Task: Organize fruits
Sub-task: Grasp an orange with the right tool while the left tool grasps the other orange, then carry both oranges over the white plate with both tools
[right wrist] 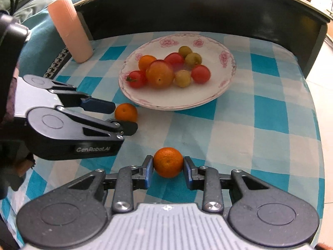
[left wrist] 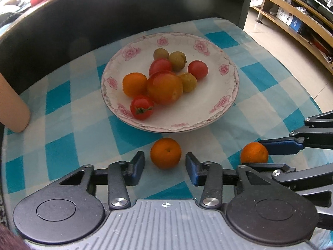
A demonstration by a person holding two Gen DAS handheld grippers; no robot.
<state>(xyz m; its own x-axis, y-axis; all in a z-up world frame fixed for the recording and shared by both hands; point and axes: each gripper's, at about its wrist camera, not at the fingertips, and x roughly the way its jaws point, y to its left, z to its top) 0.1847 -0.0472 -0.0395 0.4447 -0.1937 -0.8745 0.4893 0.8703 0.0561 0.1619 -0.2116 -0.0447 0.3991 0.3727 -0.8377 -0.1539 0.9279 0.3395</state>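
Note:
A white plate with pink flowers [left wrist: 208, 104] [right wrist: 177, 101] holds several fruits: oranges, red tomatoes and yellow-green ones. Two small oranges lie on the checked cloth in front of it. My left gripper [left wrist: 165, 158] [right wrist: 122, 117] is open, its blue pads on either side of the left orange [left wrist: 165, 152] [right wrist: 126, 112] with a small gap on each side. My right gripper [right wrist: 168, 164] [left wrist: 257, 154] is shut on the right orange [right wrist: 168, 162] [left wrist: 254, 153], both pads pressing its sides as it rests low over the cloth.
The blue-and-white checked cloth [left wrist: 62, 125] covers a small table with a dark raised back [left wrist: 124, 10]. A pink ribbed cylinder [right wrist: 69, 31] stands at the table's far left corner. Tiled floor and a wooden shelf [left wrist: 291, 20] lie beyond the right edge.

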